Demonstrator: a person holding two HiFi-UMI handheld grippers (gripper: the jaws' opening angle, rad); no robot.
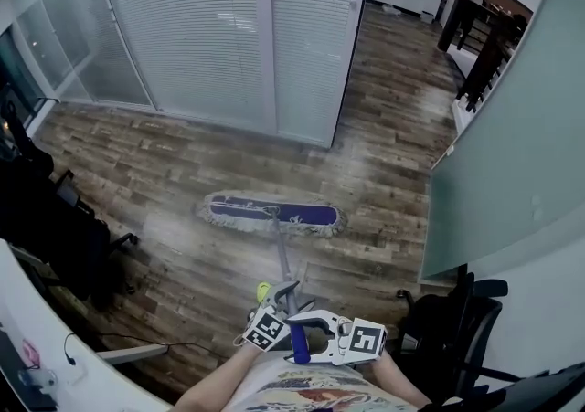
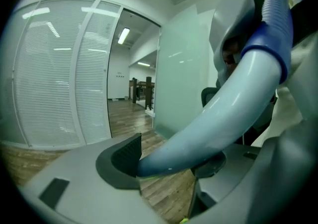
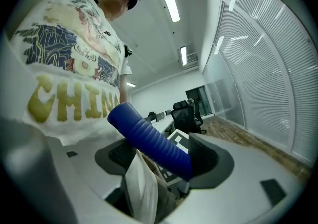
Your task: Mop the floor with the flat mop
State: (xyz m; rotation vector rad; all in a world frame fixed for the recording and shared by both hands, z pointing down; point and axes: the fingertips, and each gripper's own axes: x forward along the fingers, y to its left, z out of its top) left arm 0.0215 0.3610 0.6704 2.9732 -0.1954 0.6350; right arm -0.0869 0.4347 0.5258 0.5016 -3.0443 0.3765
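While standing on the wooden floor, holding the flat mop by its handle with 2 tongs, both close to the body. Left tongs closed tight on the pale shaft, the lower of the 2 holds, with both dark pads pressed against the tube and no gap showing. Right tongs just behind and above, closed on the ribbed blue grip at the handle's top end, the grip crossing slantwise between the pads. Printed shirt right behind that grip in the right gripper view. Mop head lying flat on the boards, long side across the view, blue pad edged with a pale fringe, shaft rising from its middle back toward the tongs. Well ahead of the feet, near but not touching the wall of white blinds. Frosted partition to the right, black office chair beside the right tongs.
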